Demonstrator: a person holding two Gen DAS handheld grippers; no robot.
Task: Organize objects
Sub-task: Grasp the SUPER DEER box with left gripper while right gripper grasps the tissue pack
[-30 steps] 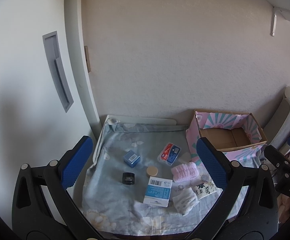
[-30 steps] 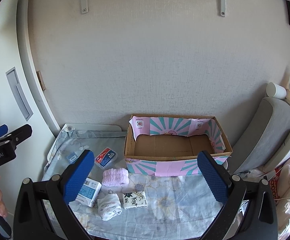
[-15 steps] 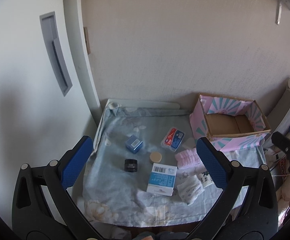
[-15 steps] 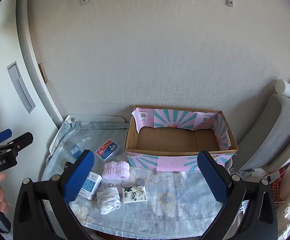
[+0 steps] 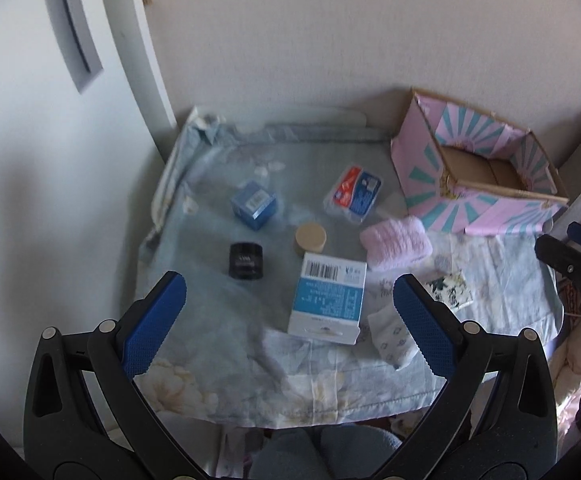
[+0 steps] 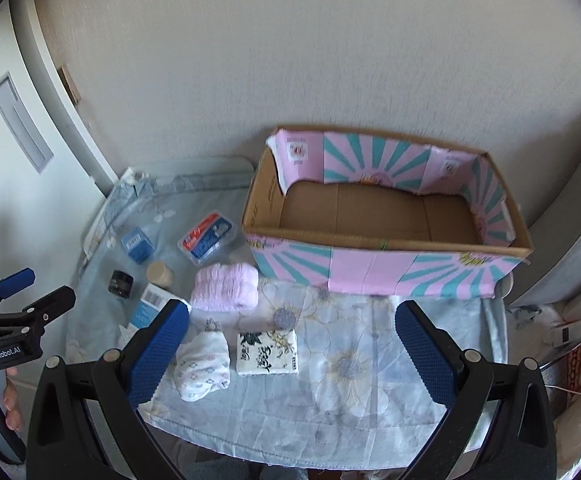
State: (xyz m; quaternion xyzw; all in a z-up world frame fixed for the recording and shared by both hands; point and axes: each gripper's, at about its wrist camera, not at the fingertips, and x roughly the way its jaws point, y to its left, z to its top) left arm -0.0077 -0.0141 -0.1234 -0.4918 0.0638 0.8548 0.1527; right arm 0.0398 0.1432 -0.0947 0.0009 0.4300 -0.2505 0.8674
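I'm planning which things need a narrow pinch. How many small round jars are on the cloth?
2: a black jar near the cloth's left side, and a tan-lidded jar just right of it, behind the white-and-blue box. None looks hidden.

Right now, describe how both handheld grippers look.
The left gripper and right gripper match: black plastic frames with triangular cutouts, silver pivot screws, and textured blue finger pads. White "GenRobot.AI" lettering marks the left one's side. No cables or sleeves show.
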